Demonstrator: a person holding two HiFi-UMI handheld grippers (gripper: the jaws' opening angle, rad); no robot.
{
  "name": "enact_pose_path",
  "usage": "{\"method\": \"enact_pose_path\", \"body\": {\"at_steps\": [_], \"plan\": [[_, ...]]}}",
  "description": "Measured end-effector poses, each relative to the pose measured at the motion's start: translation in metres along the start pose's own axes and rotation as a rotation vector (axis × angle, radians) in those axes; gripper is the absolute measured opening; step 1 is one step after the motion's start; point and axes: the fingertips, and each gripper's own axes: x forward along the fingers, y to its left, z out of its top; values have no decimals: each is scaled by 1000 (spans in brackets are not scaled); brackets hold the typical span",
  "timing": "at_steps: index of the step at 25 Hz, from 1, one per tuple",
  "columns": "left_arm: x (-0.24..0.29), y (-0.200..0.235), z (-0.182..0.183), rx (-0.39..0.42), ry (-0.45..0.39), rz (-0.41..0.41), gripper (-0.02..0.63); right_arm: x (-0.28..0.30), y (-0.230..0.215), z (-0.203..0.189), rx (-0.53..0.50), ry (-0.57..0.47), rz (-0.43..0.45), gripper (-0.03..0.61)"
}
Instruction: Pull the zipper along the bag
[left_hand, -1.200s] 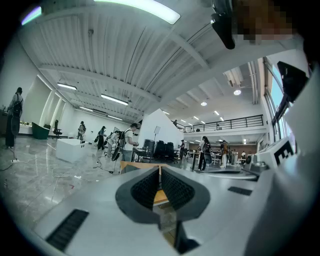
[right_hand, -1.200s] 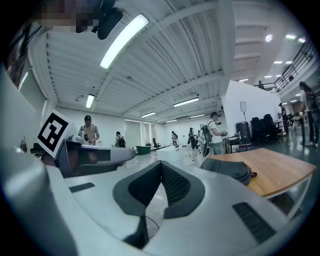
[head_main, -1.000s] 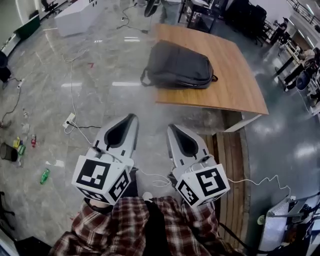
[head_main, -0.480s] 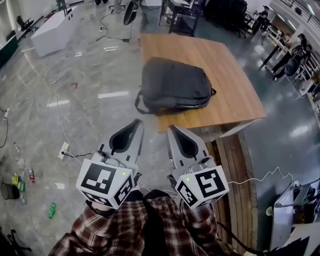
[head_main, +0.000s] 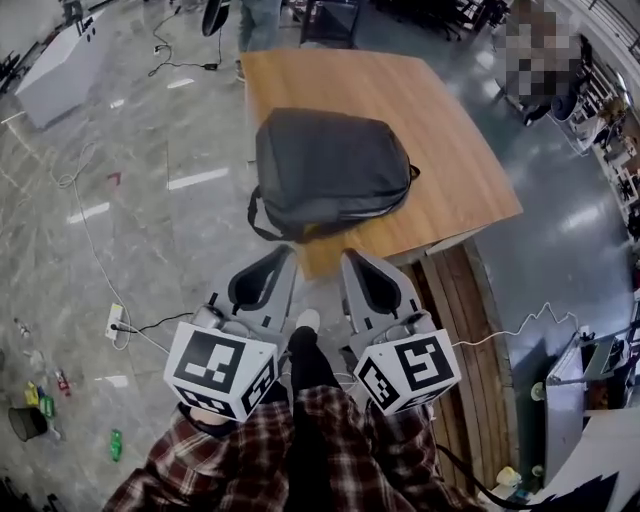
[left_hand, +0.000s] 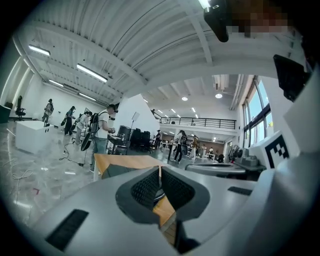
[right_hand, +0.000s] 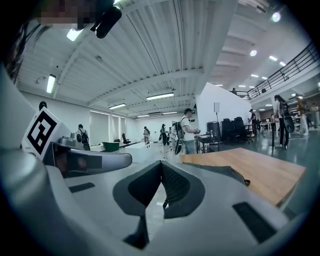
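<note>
The bag (head_main: 330, 185) is a dark grey backpack. It lies flat on the wooden table (head_main: 450, 130), on the side of the table nearest the person. One strap loop (head_main: 256, 215) sticks out past the table's left edge. I cannot make out the zipper from here.

A second ago the table was far off at the top of the head view. Half a second ago it was closer. Now it is closer again, and the bag looks bigger. The table's near edge sits just in front of the gripper tips. The bag itself has not moved on the table.

The left gripper (head_main: 285, 250) is held low in front of the person, short of the table and not touching it. Its two jaws are pressed together at the tips, with nothing between them. In the left gripper view (left_hand: 160, 169) the table top and the bag show past the jaws.

The right gripper (head_main: 350, 255) is next to it, also short of the table, and the table is on its right in its own view. Its jaws (right_hand: 161, 164) are together too, and hold nothing.

A shoe (head_main: 308, 320) and a dark trouser leg now show between the two grippers. They were not stepping out like this before.
</note>
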Motion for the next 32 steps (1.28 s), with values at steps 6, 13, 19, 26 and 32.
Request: {"method": "enact_pose_path", "body": {"at_steps": [6,13,19,26,32], "plan": [[59,23,3,9,10,-27,24,41,-42,-4,9,4,-27,11],[164,35,29,28,5,-55,25,94,-129,15,-8,5,-47,11],[239,30,51,43,-10,-67,25,125,-190,32,-25,18,-27,11],[278,48,39,29,45,-70,25,152,-216,15,16,60,-36,11],[300,62,-6,31,181,-76,25,157,-236,-19,87,133,-94,11]]}}
